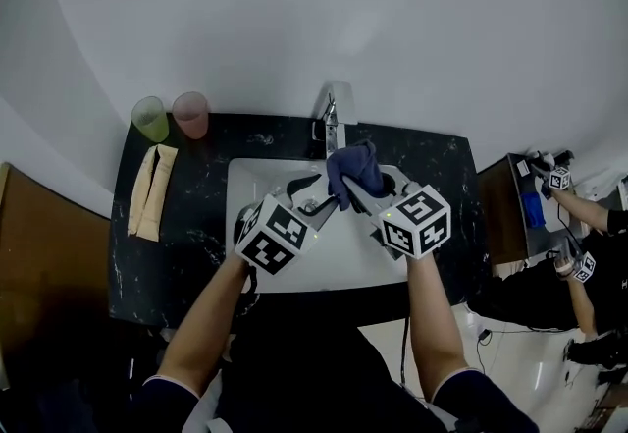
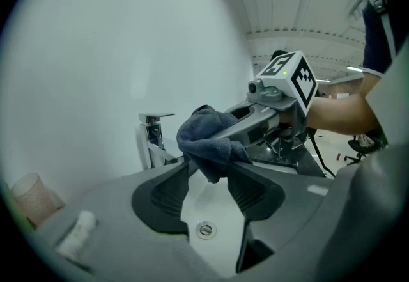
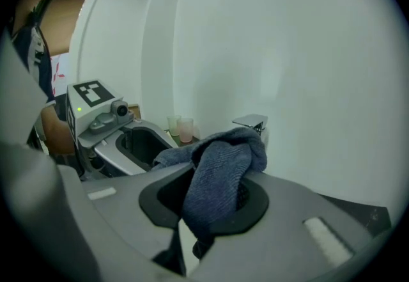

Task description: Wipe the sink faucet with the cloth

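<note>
- Left forearm [image 1: 204, 315] and right forearm [image 1: 433, 321], both in dark short sleeves, reach up the head view toward the faucet [image 1: 331, 123].
- Faucet: chrome, upright at the back rim of the white sink [image 1: 247, 174], which is set in a black marbled counter [image 1: 186, 235].
- Cloth [image 1: 355, 166]: dark blue, bunched, held in the air just in front of the faucet spout, above the basin. Contact with the spout cannot be judged.
- Right gripper [image 3: 214, 201]: jaws pinched on the cloth. A thick fold runs down between the pads and the rest spills over their tops toward the faucet.
- Left gripper [image 2: 209, 175]: jaws spread, to the left of the cloth and in front of the faucet. The cloth's lower fold hangs in the gap at the tips, and the pads are not pressing it.
- Drain [image 2: 205, 230] is visible through the left gripper's gap, below the cloth.
- Left of the faucet at the counter's back edge: green cup [image 1: 150, 117] and pink cup [image 1: 191, 114], side by side.
- Rolled beige towel [image 1: 152, 190] lies in front of the cups, well left of the faucet.
</note>
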